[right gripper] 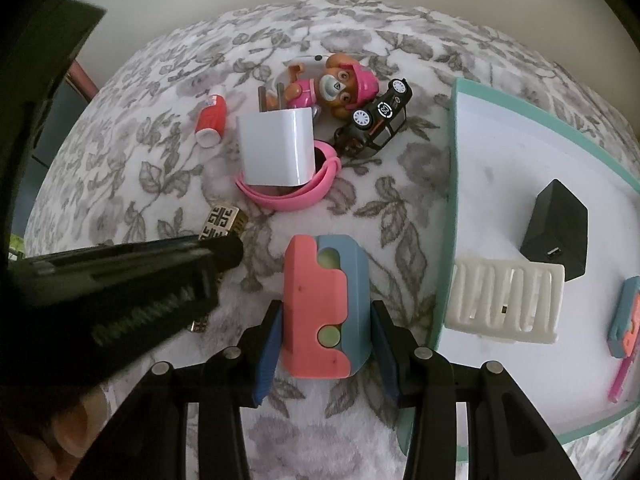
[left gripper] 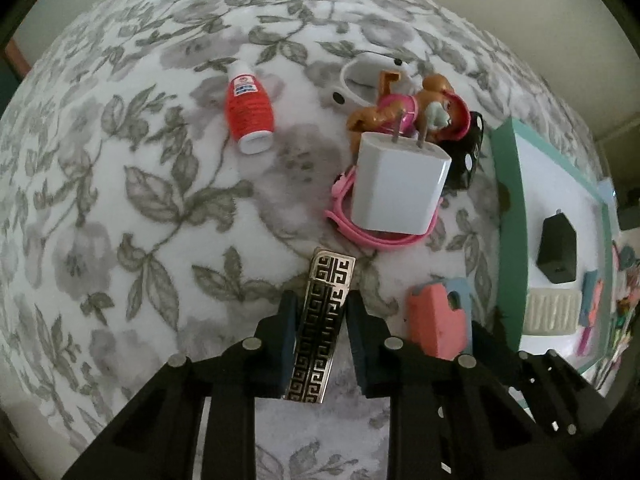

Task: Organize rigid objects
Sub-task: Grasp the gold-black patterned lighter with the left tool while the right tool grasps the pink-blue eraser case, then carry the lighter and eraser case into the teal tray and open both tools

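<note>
A fuzzy, matt floral cloth (left gripper: 160, 208) is lying under everything. On it, near the white charger (left gripper: 396, 188), whose smooth plastic is catching a soft gloss, a shiny metal bar (left gripper: 320, 320) with a black key pattern is gleaming. Left of the charger, the red spool (left gripper: 248, 112) is showing ridged thread. Under the charger a pink band (right gripper: 292, 196) is looking like smooth rubber, though the view is soft. Right of the charger, the tray (right gripper: 520, 160) is looking matt, with a ribbed white plastic piece (right gripper: 506, 300) on it.
</note>
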Tool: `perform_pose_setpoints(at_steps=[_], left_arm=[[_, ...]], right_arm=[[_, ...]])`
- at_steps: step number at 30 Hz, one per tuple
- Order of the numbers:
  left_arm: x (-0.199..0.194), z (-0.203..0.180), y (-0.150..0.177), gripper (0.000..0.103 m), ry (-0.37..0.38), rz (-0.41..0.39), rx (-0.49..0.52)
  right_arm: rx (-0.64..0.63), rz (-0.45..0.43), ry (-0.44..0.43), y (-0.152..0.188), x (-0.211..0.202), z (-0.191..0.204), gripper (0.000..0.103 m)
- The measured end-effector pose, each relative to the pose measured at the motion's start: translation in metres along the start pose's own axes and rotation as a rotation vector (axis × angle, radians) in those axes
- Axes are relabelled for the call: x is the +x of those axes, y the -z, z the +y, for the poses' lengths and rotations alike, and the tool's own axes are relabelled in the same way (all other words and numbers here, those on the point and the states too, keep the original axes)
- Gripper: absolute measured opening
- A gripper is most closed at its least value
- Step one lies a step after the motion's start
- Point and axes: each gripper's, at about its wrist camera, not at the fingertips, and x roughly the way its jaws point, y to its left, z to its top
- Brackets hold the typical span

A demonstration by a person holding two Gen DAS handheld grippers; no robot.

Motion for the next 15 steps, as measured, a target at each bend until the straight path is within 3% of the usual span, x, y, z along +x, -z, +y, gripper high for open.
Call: perform_pose_setpoints(at_steps=[9, 15], left_arm=[[-0.001, -0.005, 0.001, 0.026, -0.024, -0.015, 0.02], [0.0, -0.009, -0.004, 0.025, 0.01, -0.016, -0.017]], right_arm=[[-0.007, -0.003, 0.002, -0.002, 0.001, 0.002, 0.045], [-0.006, -0.003, -0.003, -0.003, 0.001, 0.001, 0.045]])
